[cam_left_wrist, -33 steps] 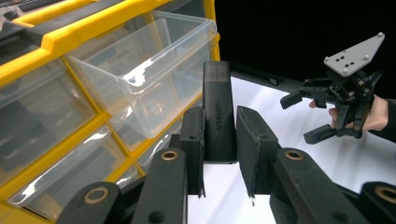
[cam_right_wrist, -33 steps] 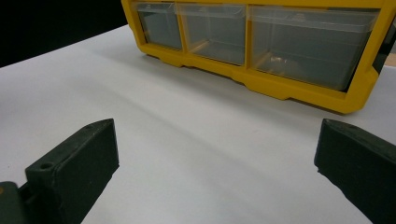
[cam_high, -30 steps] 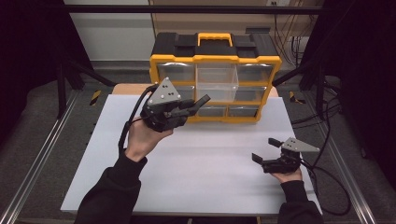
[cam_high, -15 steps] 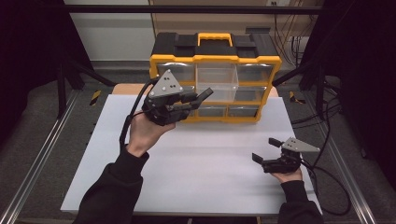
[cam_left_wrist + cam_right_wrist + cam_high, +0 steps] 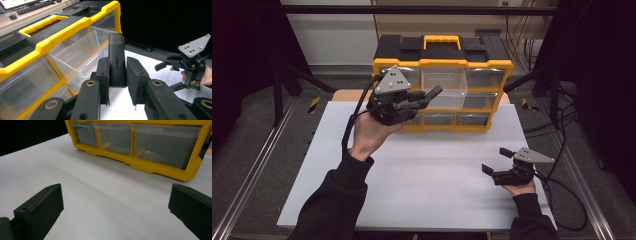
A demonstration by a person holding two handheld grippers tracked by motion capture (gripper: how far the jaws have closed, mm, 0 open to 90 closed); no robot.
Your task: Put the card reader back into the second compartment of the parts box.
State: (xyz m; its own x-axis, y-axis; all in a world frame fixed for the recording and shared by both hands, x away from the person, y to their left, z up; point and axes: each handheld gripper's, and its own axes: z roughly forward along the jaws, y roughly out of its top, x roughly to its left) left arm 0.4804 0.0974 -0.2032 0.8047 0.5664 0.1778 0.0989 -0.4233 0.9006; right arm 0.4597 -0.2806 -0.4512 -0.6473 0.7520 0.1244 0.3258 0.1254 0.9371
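White worktop (image 5: 422, 170) under dark surroundings, cables trailing at the right. High view: a yellow-and-black drawer organiser (image 5: 443, 82) stands at the far edge, its upper middle clear drawer (image 5: 443, 90) pulled out. The left gripper (image 5: 424, 97) is held raised in front of that drawer, a dark stick projecting from its jaws. The right gripper (image 5: 496, 161) rests low on the near right of the worktop, well apart from the cabinet, jaws spread and empty.

Left gripper view: jaws pinching a black UGREEN adapter stick (image 5: 116, 60) upright between the pads, its tip just beside the open drawer's rim (image 5: 100, 31).

Right gripper view: both jaws stand wide, bare worktop between them, the organiser's bottom row of drawers (image 5: 136, 141) closed beyond.

Judgement: delivery step in hand. Next move calls for carrying the stick over the drawer's opening, lowering, then releasing
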